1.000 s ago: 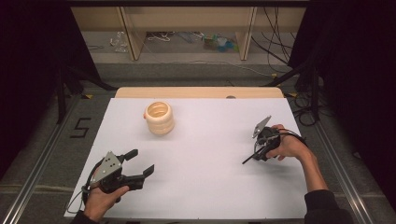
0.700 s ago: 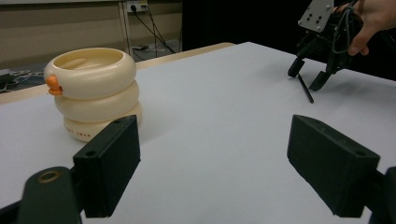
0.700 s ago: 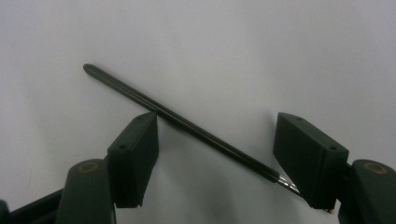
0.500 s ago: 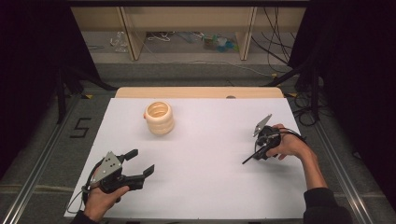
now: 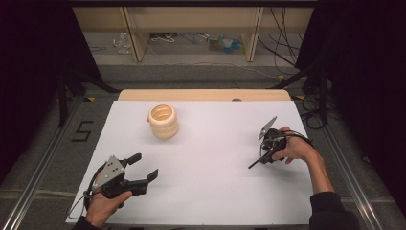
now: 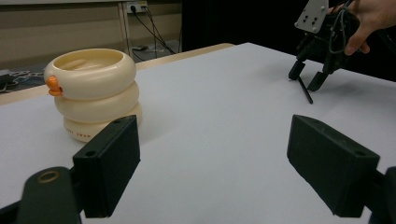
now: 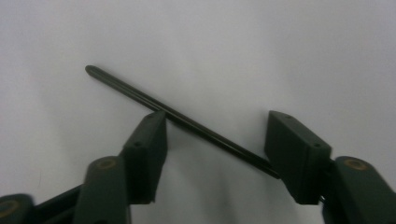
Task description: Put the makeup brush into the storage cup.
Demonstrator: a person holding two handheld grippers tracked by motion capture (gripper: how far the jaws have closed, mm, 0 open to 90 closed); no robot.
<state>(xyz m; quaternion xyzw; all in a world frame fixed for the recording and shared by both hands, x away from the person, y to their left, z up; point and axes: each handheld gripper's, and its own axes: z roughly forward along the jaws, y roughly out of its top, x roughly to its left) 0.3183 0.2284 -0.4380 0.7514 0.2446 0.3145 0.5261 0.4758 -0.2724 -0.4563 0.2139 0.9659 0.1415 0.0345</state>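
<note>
Near the table's right edge, the right tool (image 7: 215,140), jaws closing, straddles a thin black rod (image 7: 140,95).

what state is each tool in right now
left tool: open, jaws wide apart, nothing between them.
right tool: open, jaws have just been closing around the thin black rod on the table, pads not yet clamped on it.
</note>
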